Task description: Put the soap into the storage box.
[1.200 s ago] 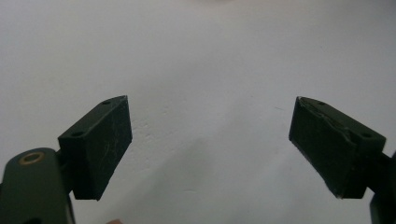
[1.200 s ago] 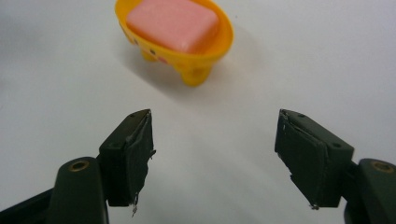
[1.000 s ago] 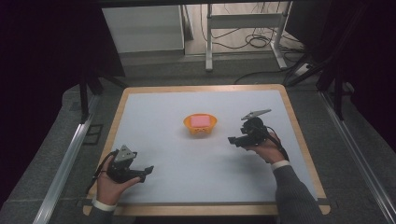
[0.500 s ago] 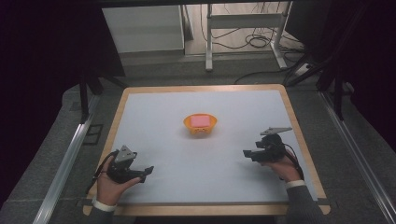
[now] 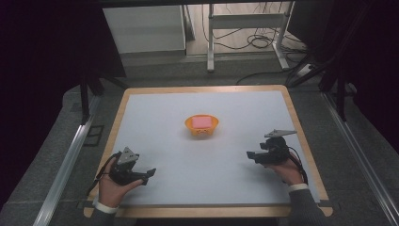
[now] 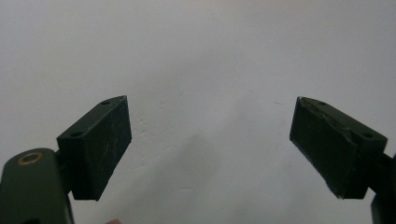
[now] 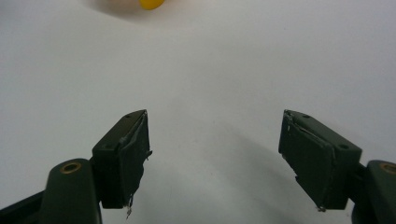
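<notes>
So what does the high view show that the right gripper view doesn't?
High view alone: the whole orange bowl with a pink block inside, the left tool, both hands, and the table's wooden rim. Right gripper view alone: the right tool up close, jaws wide apart with nothing between them. Shared: white tabletop and the bowl.

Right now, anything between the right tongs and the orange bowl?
Nothing visible. Bare white table lies between the right tongs, open, and the orange bowl holding a pink block.

Both grippers (jaws wide) low
</notes>
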{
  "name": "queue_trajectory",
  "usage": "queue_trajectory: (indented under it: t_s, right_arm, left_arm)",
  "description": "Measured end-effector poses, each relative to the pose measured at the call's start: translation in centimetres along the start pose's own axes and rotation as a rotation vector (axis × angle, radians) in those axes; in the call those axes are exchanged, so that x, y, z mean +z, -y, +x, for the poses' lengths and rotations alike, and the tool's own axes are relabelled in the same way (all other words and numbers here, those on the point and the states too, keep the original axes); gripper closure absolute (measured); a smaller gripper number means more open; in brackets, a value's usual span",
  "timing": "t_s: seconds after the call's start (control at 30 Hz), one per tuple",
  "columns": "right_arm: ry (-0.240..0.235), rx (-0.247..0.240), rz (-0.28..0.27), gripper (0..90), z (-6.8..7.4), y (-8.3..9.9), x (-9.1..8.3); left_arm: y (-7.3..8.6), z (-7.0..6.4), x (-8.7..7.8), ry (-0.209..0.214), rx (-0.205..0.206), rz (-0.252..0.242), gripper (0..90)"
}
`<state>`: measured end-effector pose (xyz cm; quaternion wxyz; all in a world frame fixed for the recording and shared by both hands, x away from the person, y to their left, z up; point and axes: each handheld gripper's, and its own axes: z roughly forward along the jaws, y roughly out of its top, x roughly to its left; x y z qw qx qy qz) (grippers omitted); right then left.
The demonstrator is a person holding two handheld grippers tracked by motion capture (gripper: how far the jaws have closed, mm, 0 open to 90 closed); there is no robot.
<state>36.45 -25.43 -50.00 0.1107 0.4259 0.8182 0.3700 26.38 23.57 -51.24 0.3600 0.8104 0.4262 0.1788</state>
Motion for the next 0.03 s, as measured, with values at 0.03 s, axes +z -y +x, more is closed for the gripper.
queue_trajectory:
  t_s: [0.03]
  right_arm:
    - [-0.003,0.006,0.001,24.1,0.02,0.15,0.04]
  left_arm:
    - [0.0,0.0,-0.01,-0.001,0.001,0.0,13.2]
